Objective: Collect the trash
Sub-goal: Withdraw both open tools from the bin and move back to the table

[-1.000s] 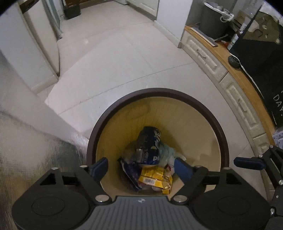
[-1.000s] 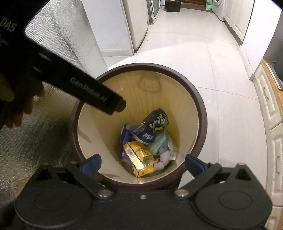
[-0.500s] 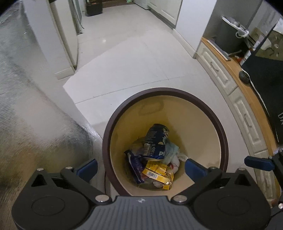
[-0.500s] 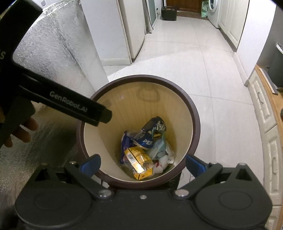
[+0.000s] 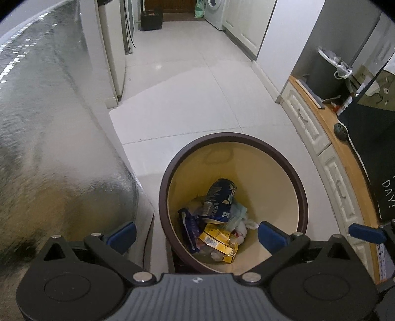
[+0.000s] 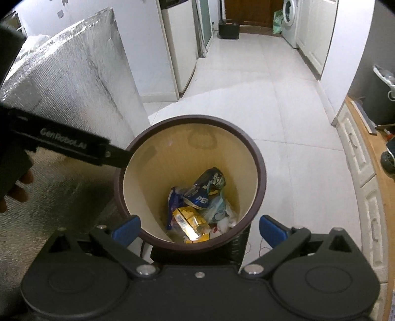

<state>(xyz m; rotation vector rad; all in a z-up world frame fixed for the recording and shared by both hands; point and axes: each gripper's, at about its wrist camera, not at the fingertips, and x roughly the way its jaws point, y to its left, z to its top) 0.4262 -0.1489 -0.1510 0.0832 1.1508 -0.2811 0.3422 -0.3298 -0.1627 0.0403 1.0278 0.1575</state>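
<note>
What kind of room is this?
Probably a home kitchen or utility area: a washing machine stands at the far end, a fridge on the left, and a bin with rubbish sits on tiled floor.

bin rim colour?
Dark brown rim, cream inside; clearest in the right wrist view.
</note>
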